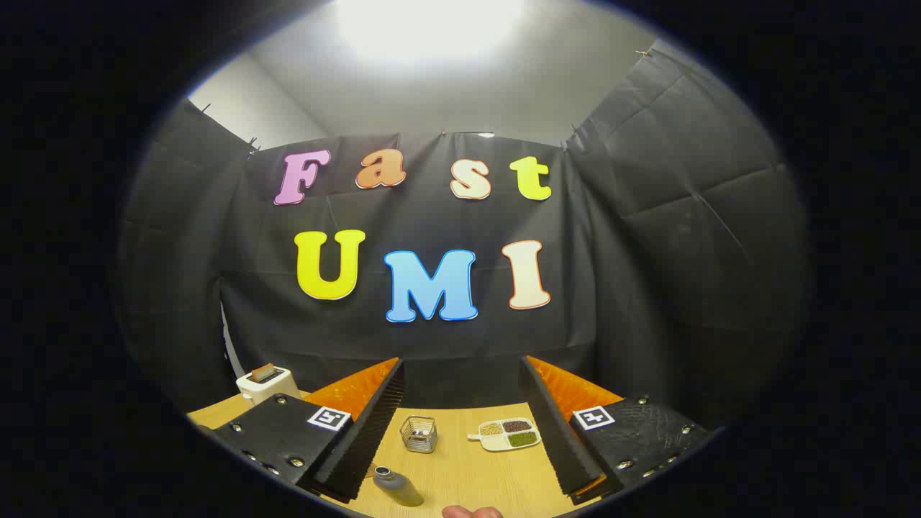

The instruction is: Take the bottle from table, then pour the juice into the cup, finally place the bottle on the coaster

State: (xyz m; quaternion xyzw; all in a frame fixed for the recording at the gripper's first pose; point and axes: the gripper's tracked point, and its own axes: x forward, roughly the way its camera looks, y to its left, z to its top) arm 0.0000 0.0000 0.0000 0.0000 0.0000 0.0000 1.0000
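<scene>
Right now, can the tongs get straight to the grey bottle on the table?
Probably yes. The tongs stand open, and the grey bottle sits upright on the wooden table between the fingers, closer to the left one. Nothing lies in between; the wire basket and divided dish are farther off.

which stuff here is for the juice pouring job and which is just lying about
For the job:
- bottle, between the open fingers, near the left one
- gripper, holding nothing
- pinkish rounded thing at the near edge, maybe the cup or coaster; cannot tell

Lying about:
- wire basket, beyond the bottle
- divided tray of grains
- toaster, far left
- table
</scene>
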